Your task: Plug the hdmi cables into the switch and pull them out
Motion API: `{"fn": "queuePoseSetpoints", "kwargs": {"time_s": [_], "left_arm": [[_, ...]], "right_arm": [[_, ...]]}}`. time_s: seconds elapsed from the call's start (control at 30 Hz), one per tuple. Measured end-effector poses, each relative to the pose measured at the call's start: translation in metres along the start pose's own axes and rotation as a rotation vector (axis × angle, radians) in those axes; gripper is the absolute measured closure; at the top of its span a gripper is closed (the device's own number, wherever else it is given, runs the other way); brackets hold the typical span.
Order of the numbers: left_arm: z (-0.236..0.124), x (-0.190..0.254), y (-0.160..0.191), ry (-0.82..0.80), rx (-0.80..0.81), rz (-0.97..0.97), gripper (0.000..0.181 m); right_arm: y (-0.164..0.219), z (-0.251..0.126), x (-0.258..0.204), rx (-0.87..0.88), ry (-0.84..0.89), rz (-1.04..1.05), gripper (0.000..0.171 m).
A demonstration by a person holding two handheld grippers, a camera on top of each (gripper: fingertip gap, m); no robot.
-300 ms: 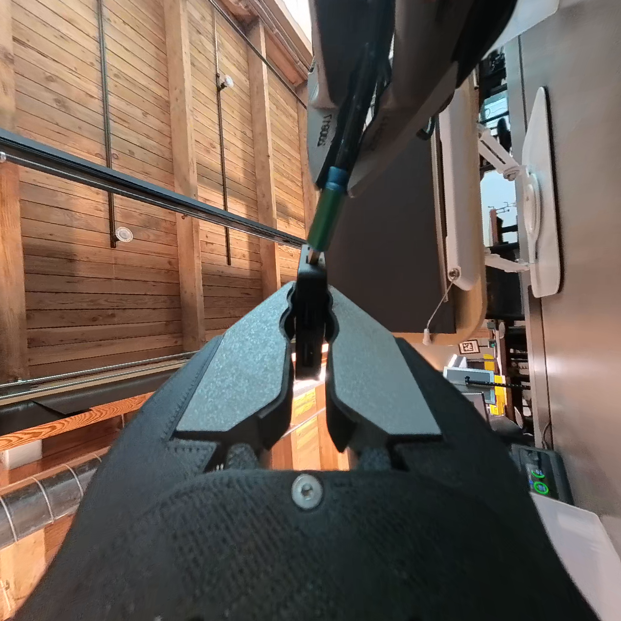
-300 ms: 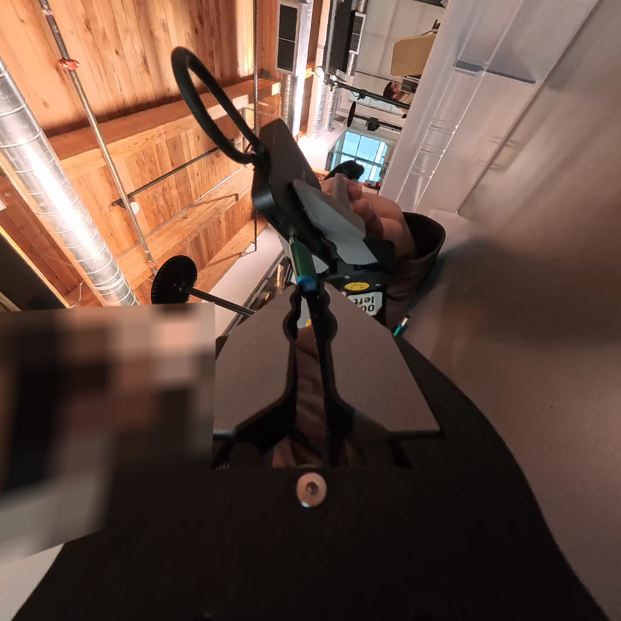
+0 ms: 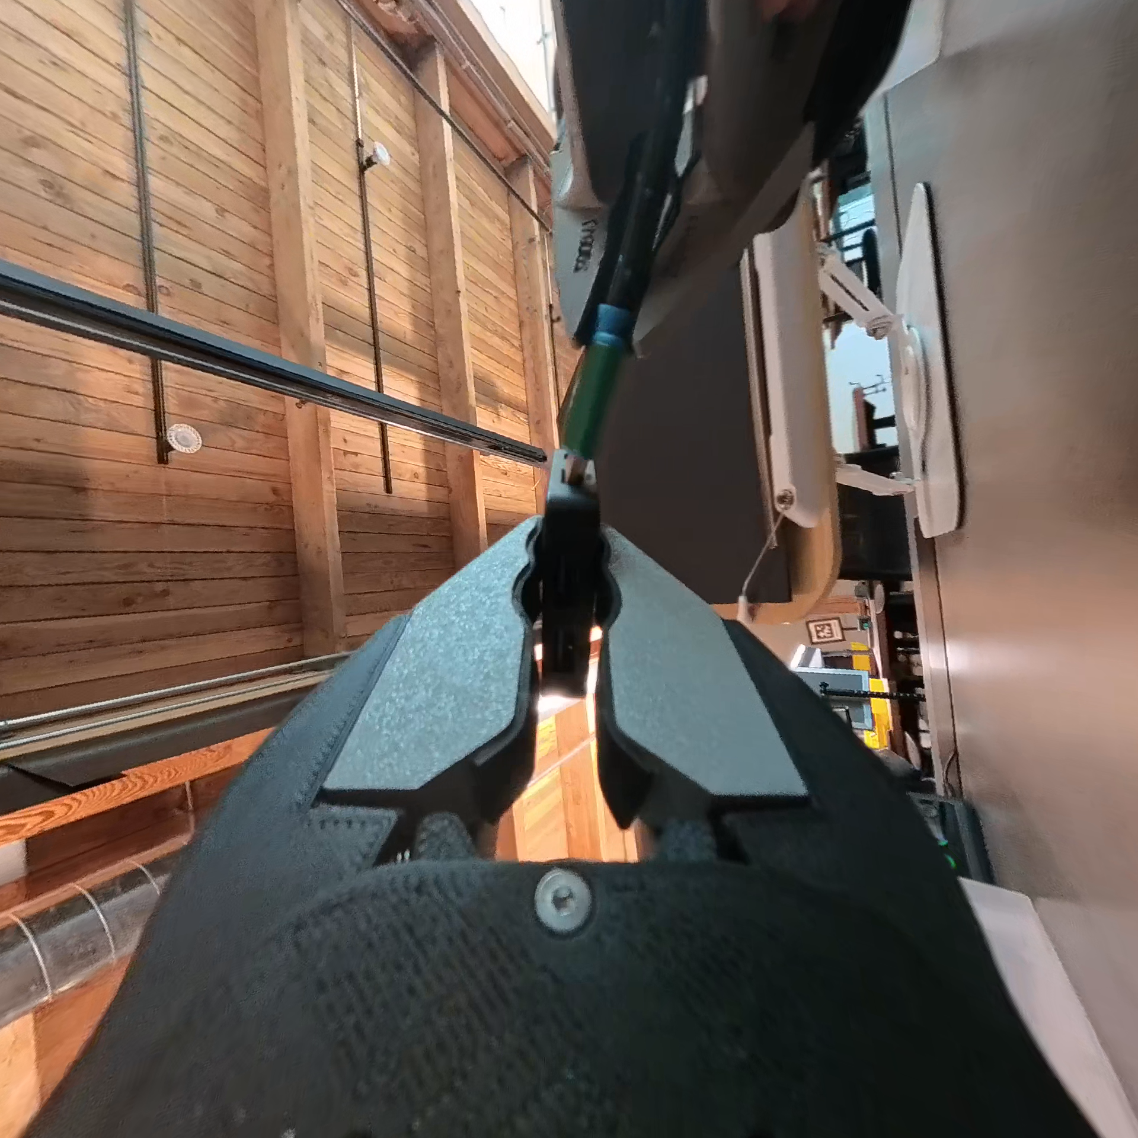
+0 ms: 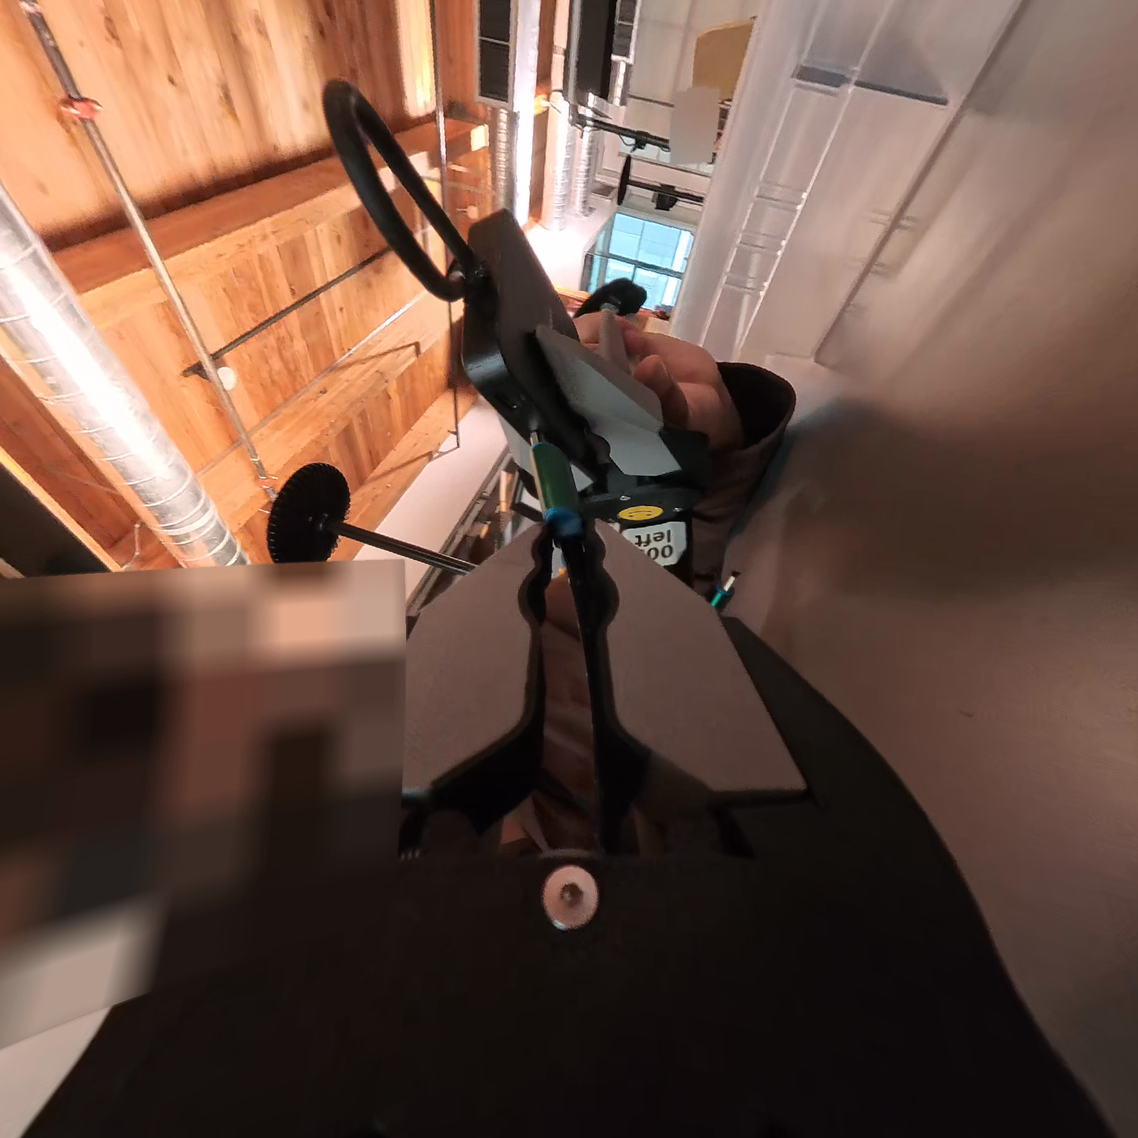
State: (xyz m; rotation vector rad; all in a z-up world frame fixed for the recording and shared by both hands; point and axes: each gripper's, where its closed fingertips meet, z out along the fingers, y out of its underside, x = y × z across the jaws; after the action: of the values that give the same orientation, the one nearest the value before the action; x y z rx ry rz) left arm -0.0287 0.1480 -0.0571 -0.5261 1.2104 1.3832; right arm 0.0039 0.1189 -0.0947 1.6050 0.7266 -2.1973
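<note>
While the left gripper (image 3: 569,554) clamps the black switch (image 3: 569,573) edge-on, long axis running away from its camera, the right gripper (image 4: 569,554) pinches the black cable (image 4: 591,665); its green plug (image 4: 552,477) points into the switch's port.

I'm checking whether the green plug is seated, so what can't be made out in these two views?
- Left wrist view: the port on the switch is hidden; the switch is edge-on between the left hand-held gripper fingers.
- Right wrist view: how deep the green HDMI plug sits is too small and blurred to judge.
- Right wrist view: the cable's far end is hidden behind the right hand-held gripper.
</note>
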Motion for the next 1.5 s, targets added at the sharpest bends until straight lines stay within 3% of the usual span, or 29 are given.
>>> {"fn": "queuePoseSetpoints", "kwargs": {"time_s": [0.03,0.3,0.47,0.7,1.1,1.33,1.5], "left_arm": [[-0.001,0.001,-0.001,0.003,0.008,0.015,0.17],[-0.006,0.017,0.003,0.042,-0.012,0.064,0.17],[0.001,0.017,0.008,0.04,-0.05,-0.048,0.17],[-0.007,0.011,0.002,0.016,0.012,0.002,0.17],[-0.008,0.012,-0.002,0.085,-0.032,-0.062,0.171],[-0.018,0.038,-0.021,0.222,0.013,-0.074,0.172],[-0.014,0.047,-0.02,0.245,0.028,-0.155,0.171]], "right_arm": [[0.001,-0.001,0.002,-0.006,0.02,-0.004,0.165],[-0.001,0.002,0.016,0.032,0.033,0.06,0.165],[-0.005,0.003,0.011,0.063,-0.014,0.064,0.164],[0.003,0.007,0.011,0.018,-0.061,0.117,0.165],[0.005,0.006,0.011,-0.014,-0.042,0.088,0.165],[0.016,0.003,0.029,-0.103,0.061,0.097,0.164],[0.023,0.02,0.031,-0.143,0.027,0.115,0.164]]}}
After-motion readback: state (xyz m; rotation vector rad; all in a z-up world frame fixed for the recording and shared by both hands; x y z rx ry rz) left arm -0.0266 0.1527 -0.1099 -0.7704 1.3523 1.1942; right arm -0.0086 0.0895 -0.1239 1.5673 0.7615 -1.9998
